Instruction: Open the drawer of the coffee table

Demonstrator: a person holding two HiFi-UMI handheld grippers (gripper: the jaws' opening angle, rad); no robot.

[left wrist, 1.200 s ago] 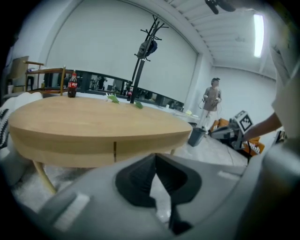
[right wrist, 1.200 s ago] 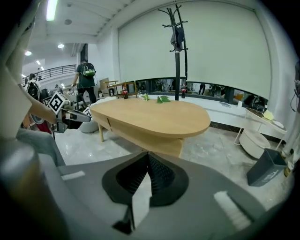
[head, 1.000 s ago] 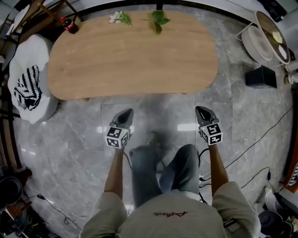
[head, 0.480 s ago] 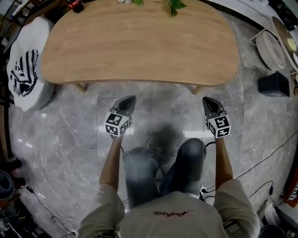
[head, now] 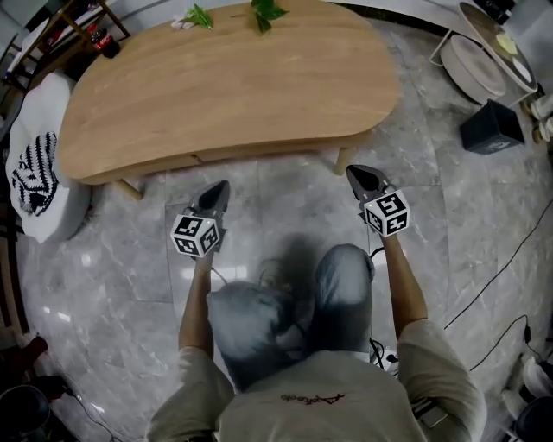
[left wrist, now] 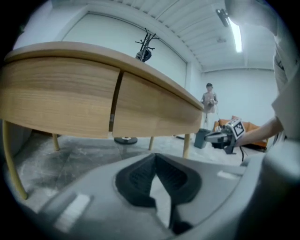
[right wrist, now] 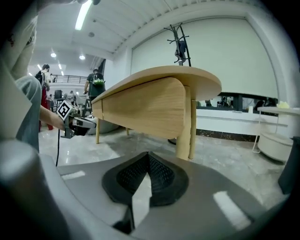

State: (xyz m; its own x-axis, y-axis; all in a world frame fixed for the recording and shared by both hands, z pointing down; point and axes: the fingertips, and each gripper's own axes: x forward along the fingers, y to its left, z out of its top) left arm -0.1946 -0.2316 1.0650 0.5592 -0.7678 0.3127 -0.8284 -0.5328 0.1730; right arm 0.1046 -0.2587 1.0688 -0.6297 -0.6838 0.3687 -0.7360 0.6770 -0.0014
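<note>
The oval wooden coffee table (head: 225, 86) stands ahead of me on a marble floor. Its front apron shows two drawer fronts (left wrist: 61, 98) split by a dark vertical gap (left wrist: 115, 101); in the head view that seam (head: 197, 158) is left of centre. My left gripper (head: 216, 194) hovers low in front of the seam, clear of the wood, jaws shut and empty (left wrist: 154, 159). My right gripper (head: 359, 177) hangs near the table's right front leg (right wrist: 185, 126), also shut and empty (right wrist: 149, 157). Neither touches the table.
A white pouf with a black-and-white cushion (head: 39, 173) sits left of the table. At right are a black box (head: 491, 127), a round white rack (head: 471, 65) and floor cables (head: 510, 259). Plant sprigs (head: 263, 13) lie on the tabletop. My knees (head: 346, 276) are below the grippers.
Both grippers have sunk lower in front of the table. The view has shifted, so the table's front apron and legs now show. Both jaws stay shut.
</note>
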